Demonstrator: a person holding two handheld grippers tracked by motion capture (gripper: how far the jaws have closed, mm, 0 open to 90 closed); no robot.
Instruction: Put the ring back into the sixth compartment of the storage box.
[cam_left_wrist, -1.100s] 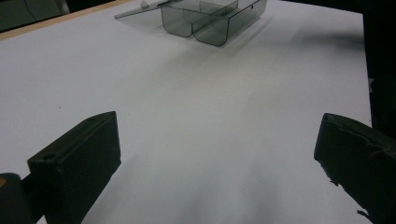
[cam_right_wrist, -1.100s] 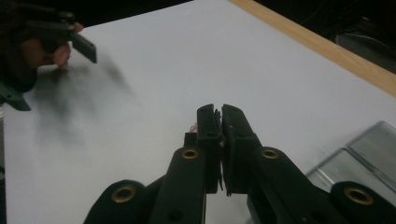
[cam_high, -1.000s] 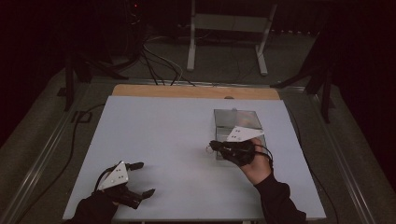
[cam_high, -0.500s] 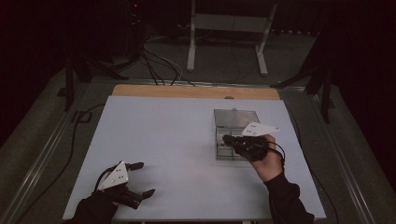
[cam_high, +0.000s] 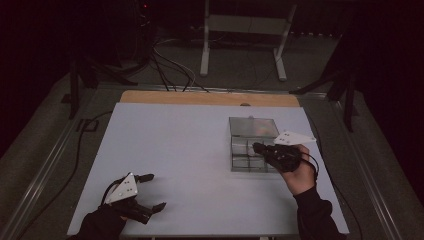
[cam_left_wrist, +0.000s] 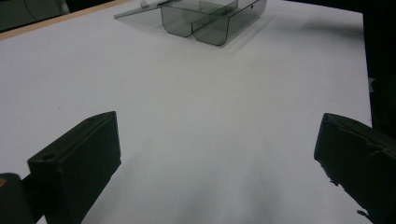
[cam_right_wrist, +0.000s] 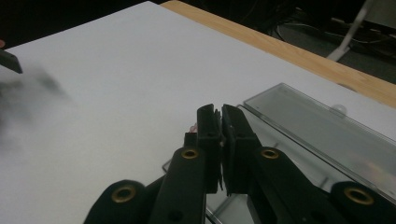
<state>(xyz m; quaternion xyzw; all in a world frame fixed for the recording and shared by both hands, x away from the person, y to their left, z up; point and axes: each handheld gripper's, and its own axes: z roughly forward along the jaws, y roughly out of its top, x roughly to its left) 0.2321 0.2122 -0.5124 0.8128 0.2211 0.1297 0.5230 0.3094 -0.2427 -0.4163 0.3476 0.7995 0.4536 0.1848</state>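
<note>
Since the earlier frames, the right tool (cam_high: 256, 147) had been carried toward three o'clock across the tabletop (cam_high: 190, 150), from the near-left corner of the clear plastic box (cam_high: 252, 145) to a place over its front compartments, while the left tool (cam_high: 150, 192) had been kept where it was at seven o'clock. The right tool's jaws were clenched together, and nothing could be made out between them in the right gripper view (cam_right_wrist: 221, 116). The left tool's jaws were spread wide and empty over bare white surface (cam_left_wrist: 215, 140). The box was found at about two o'clock on the tabletop, its hinged lid (cam_right_wrist: 327, 130) laid open flat toward twelve o'clock. It was judged to be light, stiff and slippery, thin-walled and liable to skid or crack if squeezed hard; a hold on an upright outer wall or a divider (cam_left_wrist: 198, 25) was judged safest, with the lid taken at its free edge.
</note>
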